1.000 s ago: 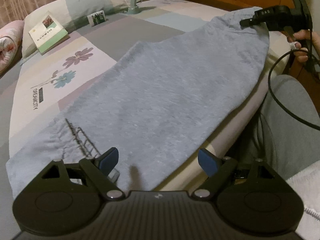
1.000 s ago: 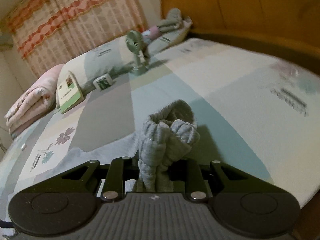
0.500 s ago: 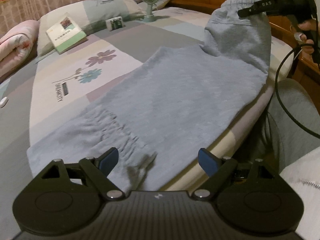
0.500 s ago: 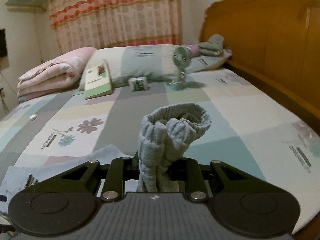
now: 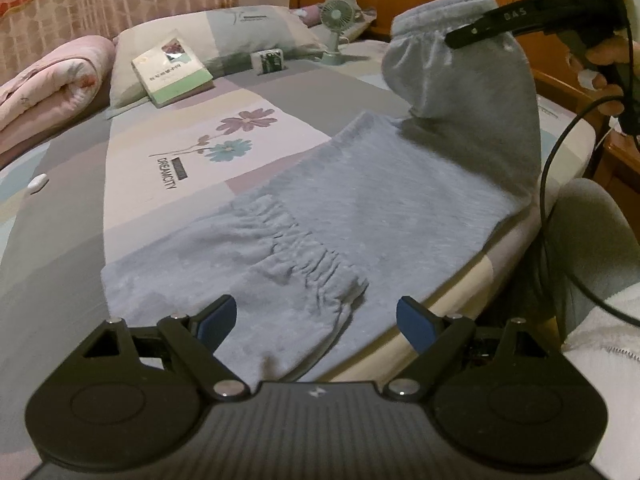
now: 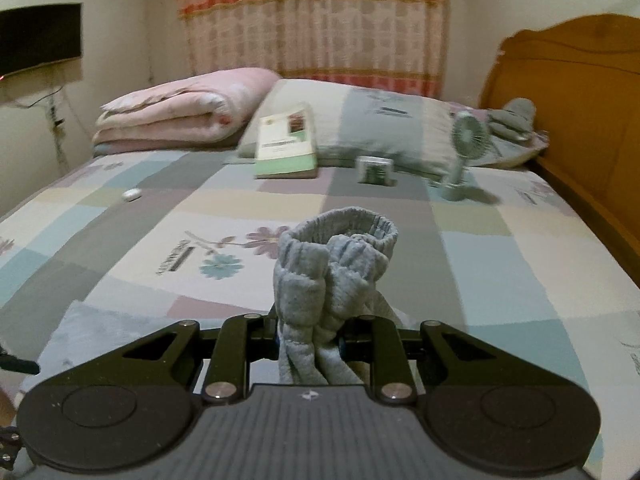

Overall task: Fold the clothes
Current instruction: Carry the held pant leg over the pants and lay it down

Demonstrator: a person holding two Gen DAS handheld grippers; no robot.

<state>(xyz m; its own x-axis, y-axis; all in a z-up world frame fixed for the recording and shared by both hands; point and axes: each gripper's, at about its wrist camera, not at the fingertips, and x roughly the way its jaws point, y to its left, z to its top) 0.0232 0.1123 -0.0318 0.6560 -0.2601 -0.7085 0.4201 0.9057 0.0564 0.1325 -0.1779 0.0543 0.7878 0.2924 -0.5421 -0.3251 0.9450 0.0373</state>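
The soft grey fleece trousers [image 5: 360, 216] lie spread across the near edge of the patchwork-printed bed [image 5: 120, 184], the gathered elastic waistband [image 5: 304, 252] at the near left, directly ahead of the left tool [image 5: 316, 314]. That tool hovers low over the waistband end with its blue-padded fingers [image 5: 412, 322] set wide apart and nothing between them. Further right, the trouser leg rises off the bed in a hanging fold, its ribbed cuff [image 5: 440, 8] lifted high at the far right. There the right tool [image 6: 308, 340] grips it: in the right wrist view the jaws are drawn in tight on the bunched cuff [image 6: 340, 248], which stands up in a ring above them. A hand [image 5: 604, 68] at the far right edge holds this tool's black handle, tilted downward toward the bed, with a black cable [image 5: 560, 184] looping down from it. At the far side rest a green book [image 5: 172, 66], a small green fan [image 5: 338, 20] and a rolled pink quilt [image 5: 44, 84].
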